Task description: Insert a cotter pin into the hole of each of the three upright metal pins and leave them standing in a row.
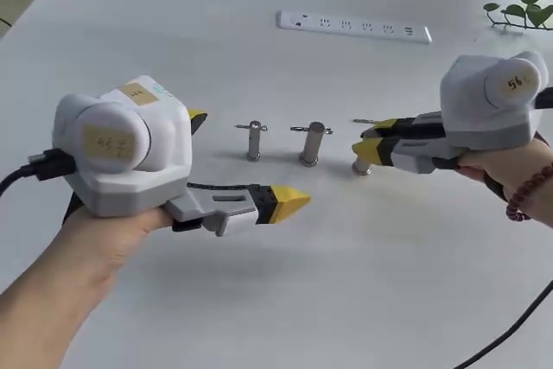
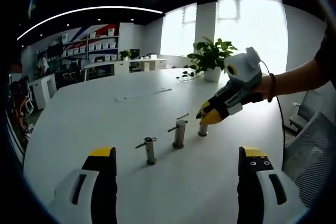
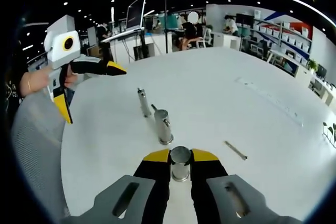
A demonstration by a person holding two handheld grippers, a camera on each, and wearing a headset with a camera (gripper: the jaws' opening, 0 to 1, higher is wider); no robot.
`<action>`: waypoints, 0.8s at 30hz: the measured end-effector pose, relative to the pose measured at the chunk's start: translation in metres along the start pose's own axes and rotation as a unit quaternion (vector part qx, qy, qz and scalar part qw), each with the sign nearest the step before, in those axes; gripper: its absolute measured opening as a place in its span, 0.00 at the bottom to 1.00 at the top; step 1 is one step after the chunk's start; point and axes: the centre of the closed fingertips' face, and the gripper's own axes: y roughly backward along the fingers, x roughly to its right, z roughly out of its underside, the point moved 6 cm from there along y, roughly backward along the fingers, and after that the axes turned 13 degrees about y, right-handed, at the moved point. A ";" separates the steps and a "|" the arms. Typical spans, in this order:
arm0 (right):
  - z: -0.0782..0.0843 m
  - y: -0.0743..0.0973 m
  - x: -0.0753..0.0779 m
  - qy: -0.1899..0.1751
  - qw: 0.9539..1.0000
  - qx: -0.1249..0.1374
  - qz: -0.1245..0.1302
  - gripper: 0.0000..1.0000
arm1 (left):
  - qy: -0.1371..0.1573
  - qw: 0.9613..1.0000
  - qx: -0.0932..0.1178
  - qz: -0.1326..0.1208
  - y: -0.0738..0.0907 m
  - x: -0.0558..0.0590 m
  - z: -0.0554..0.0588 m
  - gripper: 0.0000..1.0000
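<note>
Right gripper (image 3: 180,156) reaches in level from the right, jaws pinching the third metal pin (image 3: 180,171) at the row's end. Left gripper (image 1: 248,157) sits level near the row's front, jaws spread wide. A loose cotter pin (image 3: 235,150) lies on the table (image 3: 252,108) nearby.

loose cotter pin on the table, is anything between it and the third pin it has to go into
Bare table lies between the cotter pin and the third pin. But the right gripper has its fingers closed on that pin's upper part, possibly covering the hole.
</note>
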 end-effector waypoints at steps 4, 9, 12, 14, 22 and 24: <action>-0.001 0.001 -0.008 0.008 1.000 0.001 -0.004 0.08 | -0.001 1.000 0.003 0.001 0.000 0.001 -0.001 0.96; -0.004 -0.001 -0.018 0.010 1.000 0.007 -0.009 0.08 | -0.003 1.000 0.003 0.001 0.000 0.001 -0.001 0.96; -0.006 -0.003 -0.024 0.007 1.000 0.011 -0.013 0.08 | -0.003 1.000 0.003 0.001 0.000 0.001 -0.002 0.96; -0.009 -0.005 -0.028 0.009 1.000 0.014 -0.018 0.08 | -0.003 1.000 0.004 0.000 0.000 0.001 -0.002 0.96; -0.014 -0.015 -0.039 0.020 0.999 0.016 -0.027 0.08 | -0.003 1.000 0.008 0.000 0.000 0.000 -0.004 0.96; -0.015 -0.017 -0.042 0.021 0.999 0.017 -0.029 0.08 | -0.004 1.000 0.006 0.000 0.000 0.000 -0.004 0.96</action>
